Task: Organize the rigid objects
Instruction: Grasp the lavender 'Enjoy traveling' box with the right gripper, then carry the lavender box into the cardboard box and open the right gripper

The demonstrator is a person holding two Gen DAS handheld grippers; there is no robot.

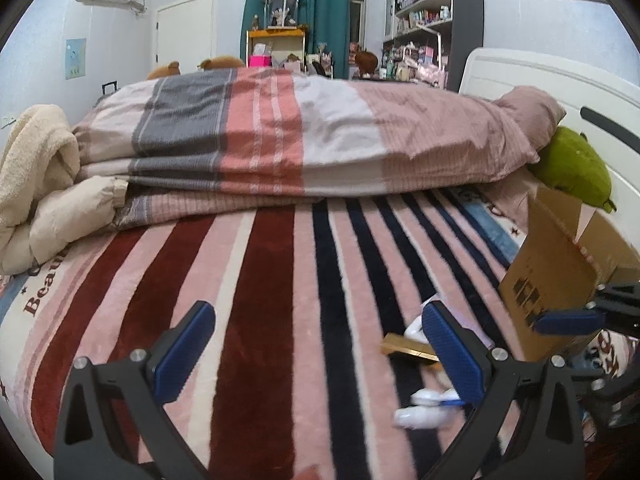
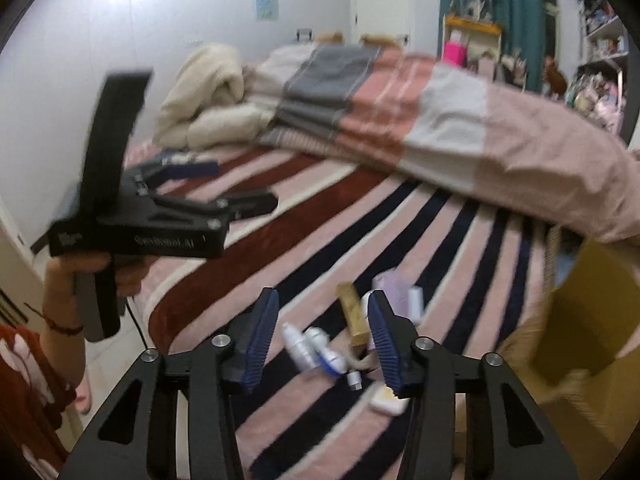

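Observation:
Several small rigid items lie in a loose pile on the striped blanket: white bottles [image 2: 310, 346], a gold box [image 2: 354, 316], a lilac box [image 2: 394, 286] and a small white case [image 2: 389, 403]. The bottles [image 1: 424, 408] and gold box [image 1: 410, 348] also show in the left wrist view, low right. My right gripper [image 2: 324, 340] is open and empty, hovering just above the pile. My left gripper [image 1: 320, 344] is open and empty over the blanket, left of the pile; it shows in the right wrist view [image 2: 208, 184]. A cardboard box [image 2: 588, 320] stands open to the right.
The cardboard box [image 1: 560, 276] sits at the bed's right side by a green plush [image 1: 572, 168] and the white headboard [image 1: 540, 76]. A folded striped duvet [image 1: 300, 132] and cream blanket [image 1: 36, 184] fill the far half. The bed's near edge is close below.

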